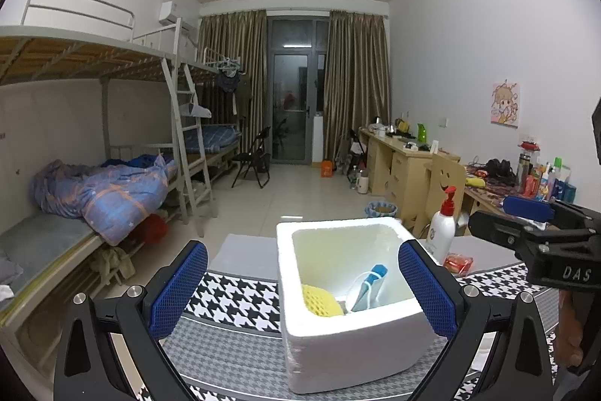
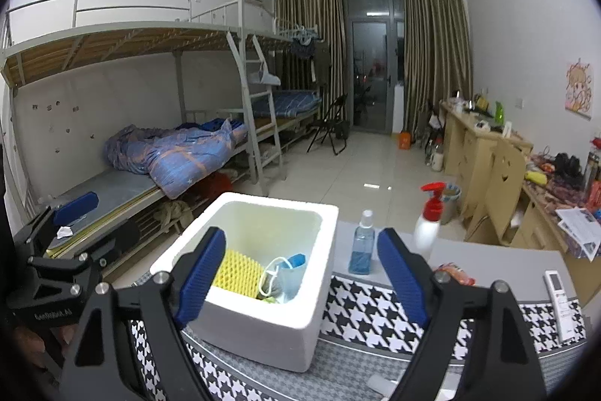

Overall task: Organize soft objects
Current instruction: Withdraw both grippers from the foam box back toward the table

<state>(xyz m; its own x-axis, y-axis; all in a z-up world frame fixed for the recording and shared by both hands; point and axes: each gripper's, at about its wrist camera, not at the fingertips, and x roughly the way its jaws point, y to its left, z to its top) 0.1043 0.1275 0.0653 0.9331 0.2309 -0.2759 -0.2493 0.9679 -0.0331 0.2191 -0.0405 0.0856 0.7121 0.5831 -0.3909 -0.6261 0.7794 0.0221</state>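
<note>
A white foam box (image 1: 357, 344) (image 2: 263, 337) stands open-topped on the houndstooth cloth (image 1: 233, 299). Inside it lie a yellow foam net (image 1: 319, 301) (image 2: 236, 273) and a light blue soft item with a white loop (image 1: 366, 292) (image 2: 285, 277). My left gripper (image 1: 304, 292) is open just in front of the box. Its right pad (image 1: 428, 292) overlaps the box's right edge and its left pad stands well clear. My right gripper (image 2: 302, 275) is also open near the box's front right corner, with nothing between its pads.
A white pump bottle with a red top (image 1: 443, 228) (image 2: 428, 224), a small bottle of blue liquid (image 2: 362, 247) and a red packet (image 1: 458, 262) stand behind and right of the box. A white remote (image 2: 561, 303) lies far right. Bunk beds line the left, desks the right.
</note>
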